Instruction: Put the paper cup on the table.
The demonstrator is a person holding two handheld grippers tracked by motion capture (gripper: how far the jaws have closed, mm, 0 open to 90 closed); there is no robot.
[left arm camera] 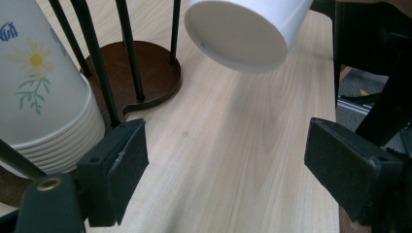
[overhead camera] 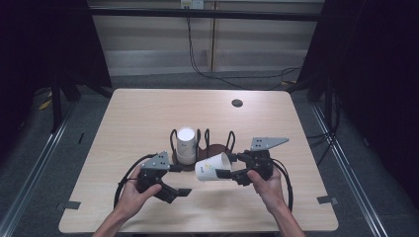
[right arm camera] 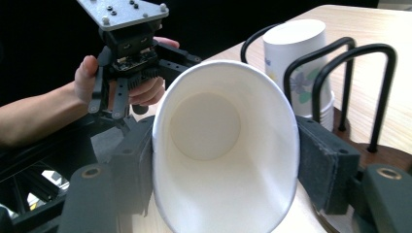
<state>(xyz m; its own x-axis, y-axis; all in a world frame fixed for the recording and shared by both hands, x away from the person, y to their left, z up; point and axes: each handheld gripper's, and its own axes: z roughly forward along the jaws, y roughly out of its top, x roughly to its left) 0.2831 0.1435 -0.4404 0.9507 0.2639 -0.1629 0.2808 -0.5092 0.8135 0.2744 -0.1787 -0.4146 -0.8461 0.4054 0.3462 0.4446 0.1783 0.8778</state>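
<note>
The right tongs [overhead camera: 225, 165] squeeze a white paper cup [overhead camera: 213, 167] oval, risking crushing it, while the left tongs [overhead camera: 179, 180] gape empty.

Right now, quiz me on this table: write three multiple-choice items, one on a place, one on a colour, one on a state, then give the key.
1. Where does the stack of cups stand?
A. In the wire holder on the brown base
B. Beside the table's round hole
C. On the floor

2. What colour is the flower printed on the stack?
A. Red
B. Yellow
C. Purple

3. What state is the single cup in?
A. Upright on the table
B. Nested on the stack
C. Squeezed between the right tool's jaws, tipped on its side

Key: A, black wire loops of the holder rise round the stack; B, the left gripper view shows a yellow-centred flower; C, its rim is pressed oval between the pads, while the left tool stands open.
</note>
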